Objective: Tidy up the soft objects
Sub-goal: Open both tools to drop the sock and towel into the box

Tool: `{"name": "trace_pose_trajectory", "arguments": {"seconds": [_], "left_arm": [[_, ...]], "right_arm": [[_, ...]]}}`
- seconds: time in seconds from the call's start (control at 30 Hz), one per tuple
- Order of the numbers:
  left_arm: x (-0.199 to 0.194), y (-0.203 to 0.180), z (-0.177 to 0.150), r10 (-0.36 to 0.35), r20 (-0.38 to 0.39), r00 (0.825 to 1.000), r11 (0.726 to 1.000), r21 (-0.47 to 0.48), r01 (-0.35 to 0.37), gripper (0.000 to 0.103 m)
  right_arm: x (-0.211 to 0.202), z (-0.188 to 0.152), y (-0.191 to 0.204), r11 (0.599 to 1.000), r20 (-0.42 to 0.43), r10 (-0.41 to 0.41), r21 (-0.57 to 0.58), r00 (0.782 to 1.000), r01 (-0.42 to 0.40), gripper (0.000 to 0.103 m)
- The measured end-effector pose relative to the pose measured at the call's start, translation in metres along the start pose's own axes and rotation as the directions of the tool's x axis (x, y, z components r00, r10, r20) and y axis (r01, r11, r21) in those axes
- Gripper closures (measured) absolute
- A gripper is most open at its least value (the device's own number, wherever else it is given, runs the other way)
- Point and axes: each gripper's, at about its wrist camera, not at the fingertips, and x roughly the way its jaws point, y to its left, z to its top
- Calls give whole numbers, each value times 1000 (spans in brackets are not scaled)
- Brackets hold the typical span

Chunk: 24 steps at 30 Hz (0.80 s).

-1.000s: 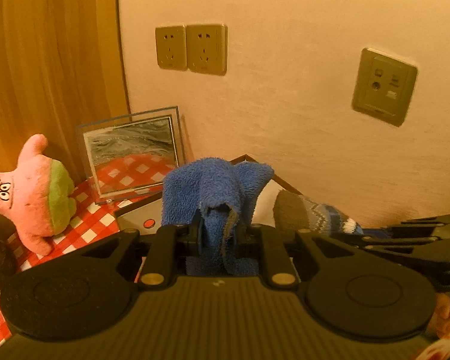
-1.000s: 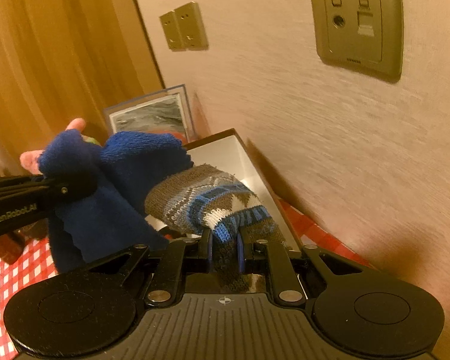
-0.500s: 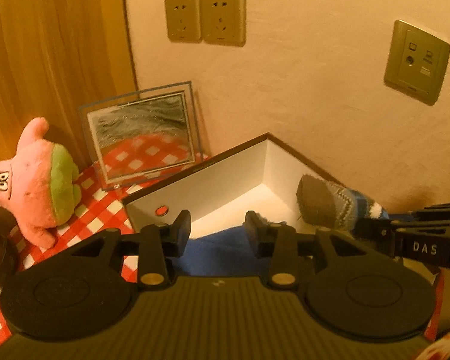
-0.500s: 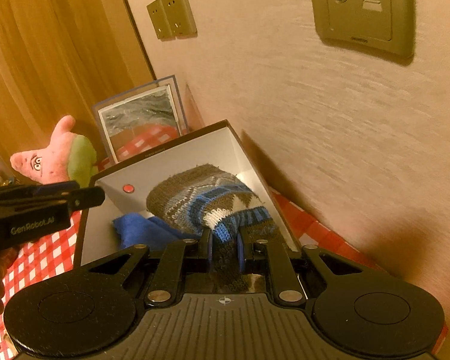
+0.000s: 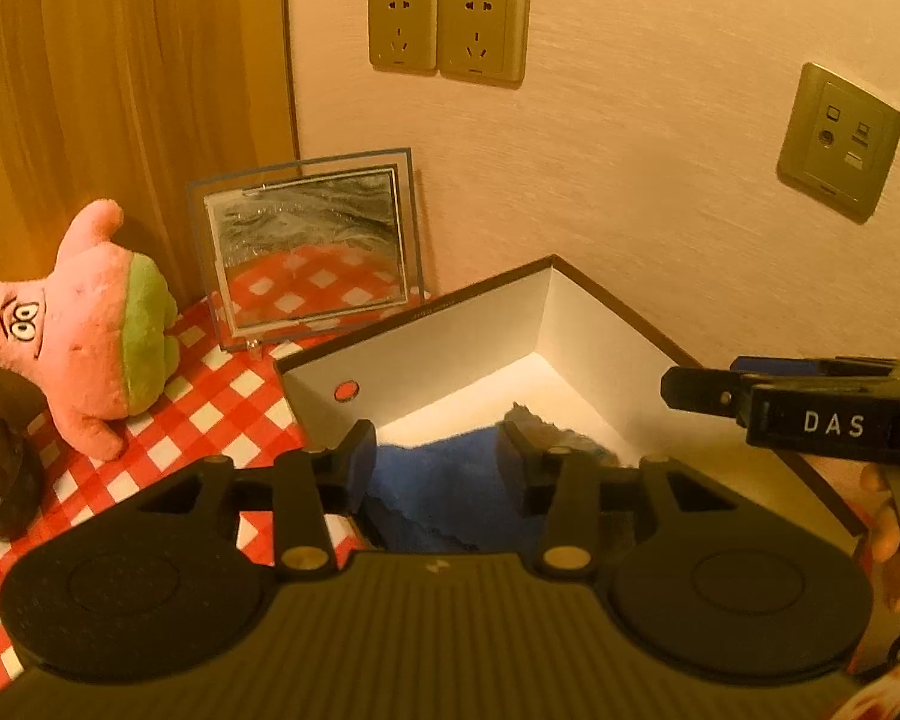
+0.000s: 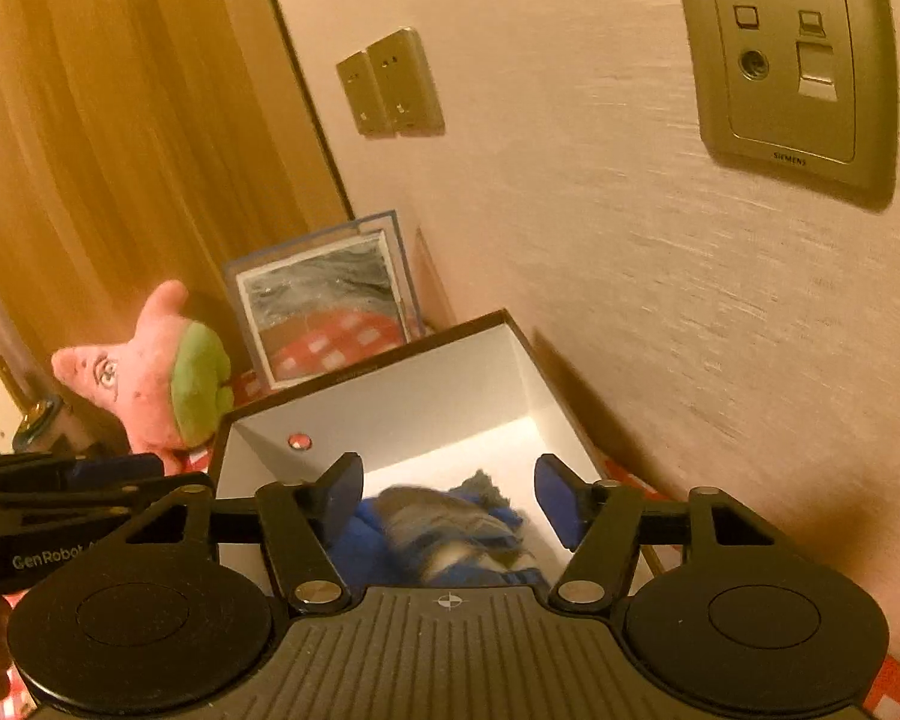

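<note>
The blue cloth (image 5: 450,492) and knitted sock (image 6: 450,531) lie in the white box (image 5: 594,336). Both grippers, left (image 5: 438,456) and right (image 6: 448,495), have just been opening; fingers spread, nothing pinched. Both look limp and light (pinch a bunched fold).

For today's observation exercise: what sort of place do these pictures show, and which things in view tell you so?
Probably a room in a home: a red-checked tablecloth against a wall with sockets, a pink plush toy, a framed picture, and a white box holding soft things.
</note>
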Motion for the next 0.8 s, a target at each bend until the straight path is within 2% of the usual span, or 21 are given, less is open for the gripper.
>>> {"name": "trace_pose_trajectory", "arguments": {"seconds": [0.37, 0.8], "left_arm": [[-27, -1, -17, -28, -18, 999, 999, -32, 27, 60], [-79, 7, -64, -27, -56, 998, 994, -105, 21, 59]], "right_arm": [[-16, -27, 5, 1000, -104, 3, -29, 995, -6, 37], [-58, -56, 15, 999, -133, -4, -37, 991, -1, 36]]}}
